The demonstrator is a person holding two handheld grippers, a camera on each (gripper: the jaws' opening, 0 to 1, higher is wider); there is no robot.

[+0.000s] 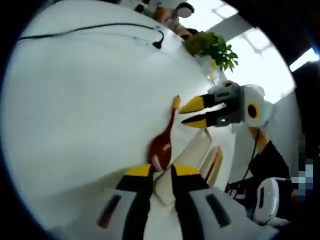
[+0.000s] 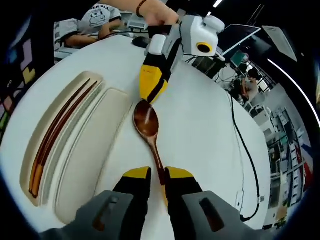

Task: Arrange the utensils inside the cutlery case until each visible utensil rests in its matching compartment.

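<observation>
Right gripper view has the right gripper (image 2: 157, 176) rising from the bottom centre, its yellow-tipped jaws set close on either side of the handle of the wooden spoon (image 2: 148, 131); they look clenched on it, though the actual contact is hard to confirm. The spoon lies on the white table (image 2: 210, 130), its bowl toward the top of the frame. Coming down from the upper centre, the left gripper (image 2: 151, 95) has its yellow tips just at the far edge of the spoon's bowl, the jaws nearly closed. At the left of the frame sits the cream cutlery case (image 2: 75, 175), with a pair of dark chopsticks (image 2: 57, 132) lying in its narrow outer compartment; the wider compartment beside it is bare.

Left gripper view shows the left gripper (image 1: 162, 171) at the bottom centre, jaws a narrow gap apart with the spoon's (image 1: 164, 140) bowl right at their tips. The right gripper (image 1: 195, 114) enters from the right, and whether it pinches the handle cannot be told. A black cable (image 1: 90, 27) crosses the table at the top, near a green plant (image 1: 212, 47).
</observation>
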